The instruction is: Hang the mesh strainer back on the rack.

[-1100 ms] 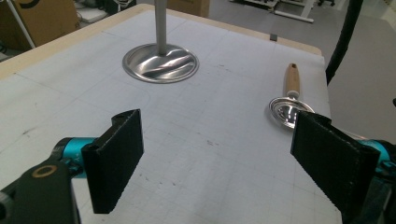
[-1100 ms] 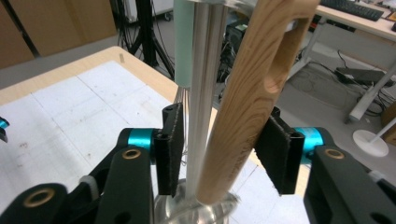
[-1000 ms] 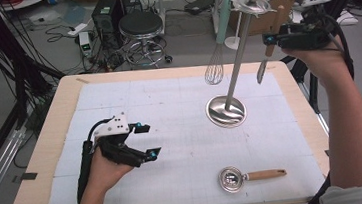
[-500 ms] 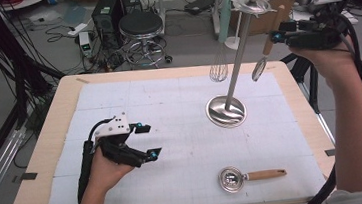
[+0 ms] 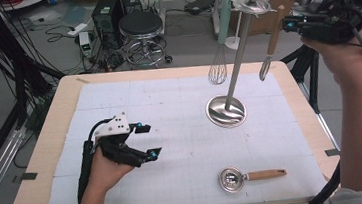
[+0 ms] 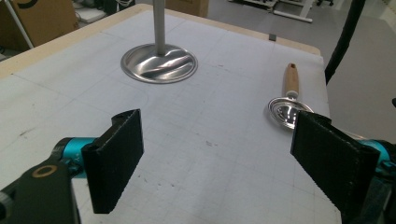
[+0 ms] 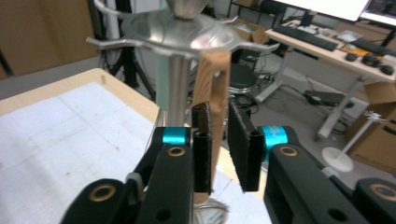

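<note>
A steel utensil stand [image 5: 225, 111] rises from its round base on the white mat. From its top hooks [image 7: 177, 32] hang a mint-handled whisk [image 5: 217, 71] and a small whisk with a wooden handle [image 5: 274, 32]. My right gripper [image 5: 287, 24] is held high, just right of that handle. Its jaws have just been closing and stand open by a narrow gap, with nothing between them. The wooden handle [image 7: 217, 74] hangs just past the tips of my right gripper [image 7: 218, 106]. My left gripper [image 5: 149, 141] rests on the mat, open wide and empty.
A steel scoop with a wooden handle [image 5: 232, 179] lies near the mat's front edge, ahead and to the right of my left gripper [image 6: 219, 121]. The stand's base [image 6: 159, 63] is farther off. A stool [image 5: 141, 25] and cables are on the floor beyond the table.
My right gripper has drawn back to the right and slightly up from the wooden handle, and its jaws have narrowed. The small whisk stays hanging. My left gripper has not moved.
</note>
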`<control>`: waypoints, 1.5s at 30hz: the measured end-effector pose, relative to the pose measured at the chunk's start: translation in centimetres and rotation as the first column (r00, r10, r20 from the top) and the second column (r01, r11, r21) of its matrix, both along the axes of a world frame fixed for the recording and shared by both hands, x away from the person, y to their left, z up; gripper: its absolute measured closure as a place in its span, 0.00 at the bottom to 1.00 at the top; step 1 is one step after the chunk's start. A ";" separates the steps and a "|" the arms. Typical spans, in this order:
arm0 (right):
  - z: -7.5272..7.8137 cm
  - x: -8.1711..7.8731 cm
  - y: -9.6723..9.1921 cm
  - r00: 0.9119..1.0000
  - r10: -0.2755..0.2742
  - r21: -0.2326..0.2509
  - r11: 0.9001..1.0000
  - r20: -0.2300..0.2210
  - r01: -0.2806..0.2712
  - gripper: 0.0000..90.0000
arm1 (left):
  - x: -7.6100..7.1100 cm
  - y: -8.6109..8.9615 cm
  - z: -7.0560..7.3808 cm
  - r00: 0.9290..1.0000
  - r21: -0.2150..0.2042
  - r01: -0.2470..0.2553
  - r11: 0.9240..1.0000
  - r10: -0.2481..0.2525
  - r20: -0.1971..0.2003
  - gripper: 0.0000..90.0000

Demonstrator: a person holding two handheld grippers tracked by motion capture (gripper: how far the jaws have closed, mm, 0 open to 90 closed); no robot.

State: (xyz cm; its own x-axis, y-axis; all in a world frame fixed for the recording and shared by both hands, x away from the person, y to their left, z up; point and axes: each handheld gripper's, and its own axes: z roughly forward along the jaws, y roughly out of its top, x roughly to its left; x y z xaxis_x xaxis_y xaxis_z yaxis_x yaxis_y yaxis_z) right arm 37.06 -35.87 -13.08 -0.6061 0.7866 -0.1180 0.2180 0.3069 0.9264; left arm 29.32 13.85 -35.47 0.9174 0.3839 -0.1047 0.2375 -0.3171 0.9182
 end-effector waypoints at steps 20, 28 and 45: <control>1.3 0.2 1.7 1.000 -0.006 -0.015 1.000 0.021 0.006 0.91 | 0.1 0.1 0.0 1.000 -0.006 0.001 1.000 -0.001 -0.006 0.20; 1.2 -0.4 2.3 0.998 0.045 -0.031 0.999 0.038 -0.043 0.90 | 0.1 0.1 0.0 1.000 -0.006 0.000 1.000 0.000 -0.006 0.20; 1.3 -1.0 6.2 0.982 0.175 -0.085 0.982 0.065 -0.169 0.86 | 0.0 -0.3 -0.1 1.000 0.000 0.004 1.000 -0.004 -0.006 0.20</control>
State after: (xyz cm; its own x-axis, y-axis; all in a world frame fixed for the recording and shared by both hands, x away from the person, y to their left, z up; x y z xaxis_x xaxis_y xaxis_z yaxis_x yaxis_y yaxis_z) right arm 36.06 -29.69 -11.80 -0.7193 0.6579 -0.2231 0.0899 0.4066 0.9092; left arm 29.29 13.53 -35.60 0.9184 0.3799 -0.1103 0.2417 -0.3183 0.9166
